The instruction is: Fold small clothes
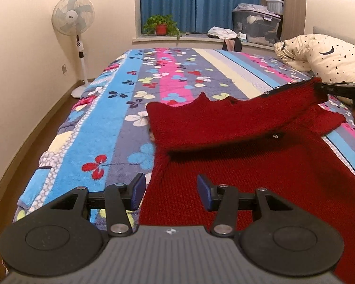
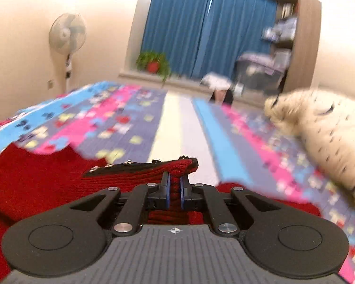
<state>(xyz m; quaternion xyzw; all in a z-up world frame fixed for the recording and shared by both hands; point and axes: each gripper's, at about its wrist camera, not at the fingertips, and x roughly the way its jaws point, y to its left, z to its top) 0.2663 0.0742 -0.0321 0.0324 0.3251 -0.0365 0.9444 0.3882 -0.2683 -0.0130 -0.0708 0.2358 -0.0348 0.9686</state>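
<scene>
A small red knitted sweater (image 1: 260, 161) lies spread on the flowered bedspread (image 1: 120, 108). My left gripper (image 1: 171, 189) is open and empty, just above the sweater's near left edge. My right gripper (image 2: 175, 189) is shut on the end of a red sleeve with a black studded cuff (image 2: 153, 168) and holds it up off the bed. In the left wrist view the right gripper (image 1: 329, 88) shows at the far right, with the lifted sleeve (image 1: 291, 99) stretched over the sweater's body. The right wrist view is blurred.
A star-patterned pillow (image 1: 324, 56) lies at the bed's far right. A standing fan (image 1: 74, 23) is by the left wall. A potted plant (image 1: 162, 24), loose clothes and a storage box (image 1: 256, 26) sit on the window ledge beyond the bed.
</scene>
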